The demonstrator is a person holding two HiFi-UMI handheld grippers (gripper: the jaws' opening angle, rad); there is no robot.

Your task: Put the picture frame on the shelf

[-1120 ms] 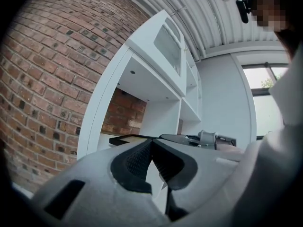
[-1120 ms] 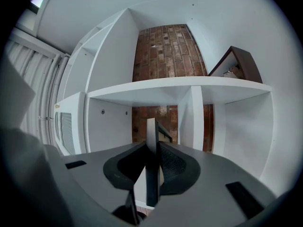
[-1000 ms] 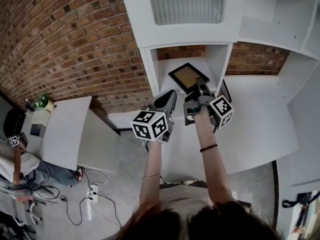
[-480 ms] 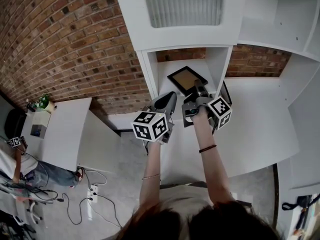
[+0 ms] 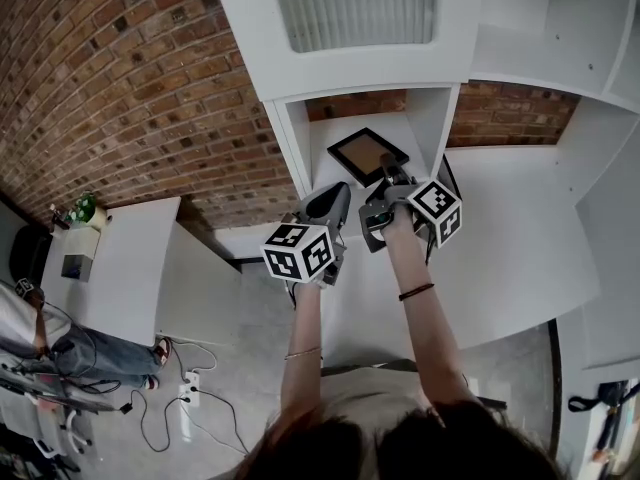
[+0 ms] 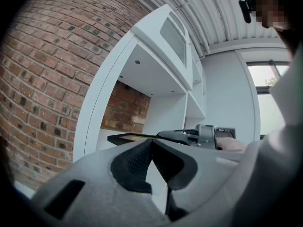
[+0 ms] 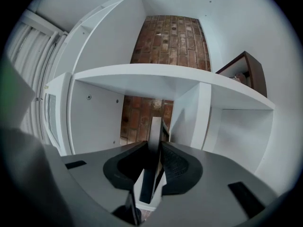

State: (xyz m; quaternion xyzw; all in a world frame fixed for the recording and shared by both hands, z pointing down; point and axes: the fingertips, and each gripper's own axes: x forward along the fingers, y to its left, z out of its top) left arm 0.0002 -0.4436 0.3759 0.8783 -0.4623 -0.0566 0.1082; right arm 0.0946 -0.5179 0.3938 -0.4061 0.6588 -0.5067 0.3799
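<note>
While the right gripper (image 5: 386, 174) is pinching the near edge of the picture frame (image 5: 367, 154), its jaws are clamping the thin dark rim between their pads. It is holding the frame roughly flat, tan face up, in the opening of a narrow compartment of the white shelf (image 5: 291, 140), with the brick wall (image 5: 120, 88) showing at the far side. Whether the frame is touching the shelf board, I cannot tell. Just to the left, the left gripper (image 5: 336, 192) is hovering near the compartment's front, its jaws pressed together and gripping nothing.
</note>
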